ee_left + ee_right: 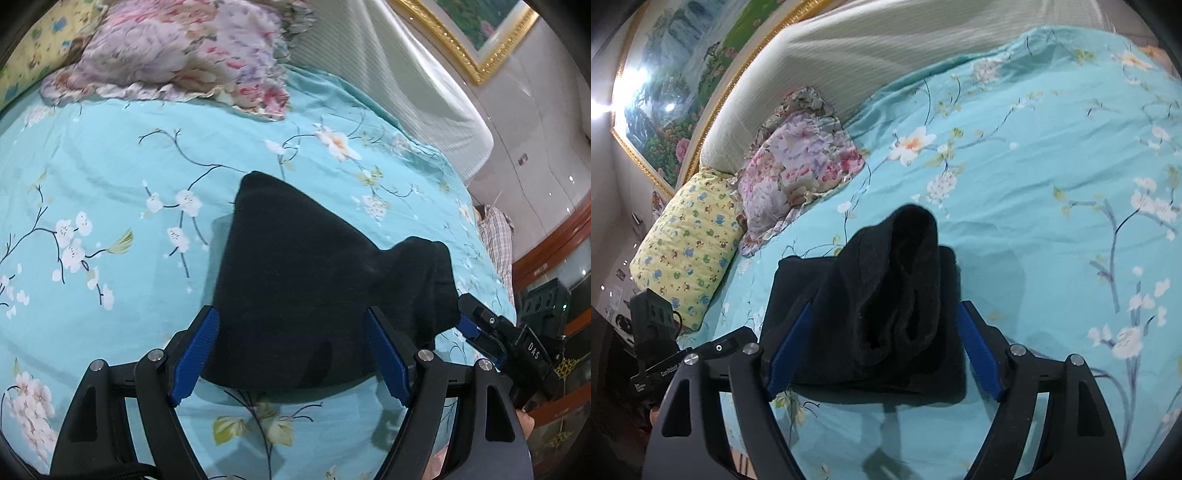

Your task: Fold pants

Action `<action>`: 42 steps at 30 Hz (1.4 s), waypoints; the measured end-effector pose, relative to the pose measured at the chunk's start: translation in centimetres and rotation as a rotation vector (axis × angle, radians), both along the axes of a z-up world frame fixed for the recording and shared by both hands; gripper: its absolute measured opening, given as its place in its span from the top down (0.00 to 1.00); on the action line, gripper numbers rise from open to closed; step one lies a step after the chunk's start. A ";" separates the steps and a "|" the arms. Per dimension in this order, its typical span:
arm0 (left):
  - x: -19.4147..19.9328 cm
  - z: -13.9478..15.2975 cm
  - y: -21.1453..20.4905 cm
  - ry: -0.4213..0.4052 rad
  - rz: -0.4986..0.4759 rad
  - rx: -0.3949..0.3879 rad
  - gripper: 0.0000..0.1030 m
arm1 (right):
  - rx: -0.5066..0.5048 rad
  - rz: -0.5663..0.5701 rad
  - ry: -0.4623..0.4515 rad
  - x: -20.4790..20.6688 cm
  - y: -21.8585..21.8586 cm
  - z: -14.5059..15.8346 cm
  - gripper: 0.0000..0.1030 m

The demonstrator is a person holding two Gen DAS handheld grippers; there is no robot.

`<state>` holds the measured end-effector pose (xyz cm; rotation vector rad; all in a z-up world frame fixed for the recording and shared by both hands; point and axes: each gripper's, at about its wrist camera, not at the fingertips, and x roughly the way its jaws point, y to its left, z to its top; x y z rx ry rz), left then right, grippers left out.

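Observation:
The black pants (pixel 295 280) lie folded into a small bundle on the turquoise flowered bedsheet (pixel 110 192). In the left wrist view my left gripper (pixel 291 321) is open, its blue pads either side of the bundle's near edge, just above it. My right gripper (pixel 476 325) shows at the bundle's right end. In the right wrist view the pants (pixel 879 306) have a rumpled upper layer (pixel 908 236) bulging up over a flat folded part. My right gripper (pixel 886 317) is open with the bundle between its pads. The left gripper (pixel 713 347) is at the left.
A floral pillow (pixel 177 55) and a yellow patterned pillow (pixel 687 254) lie at the head of the bed against a white padded headboard (pixel 849 48). A gold-framed painting (pixel 665 92) hangs above. A plaid cloth (pixel 496 236) lies at the bed's right edge.

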<state>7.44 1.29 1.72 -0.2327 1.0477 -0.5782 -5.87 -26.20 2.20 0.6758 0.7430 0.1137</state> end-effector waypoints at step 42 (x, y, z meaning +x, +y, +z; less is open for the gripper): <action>3.9 -5.4 -0.8 0.104 0.021 -0.007 0.37 | 0.191 -0.029 0.065 0.4 -1.4 -5.4 0.40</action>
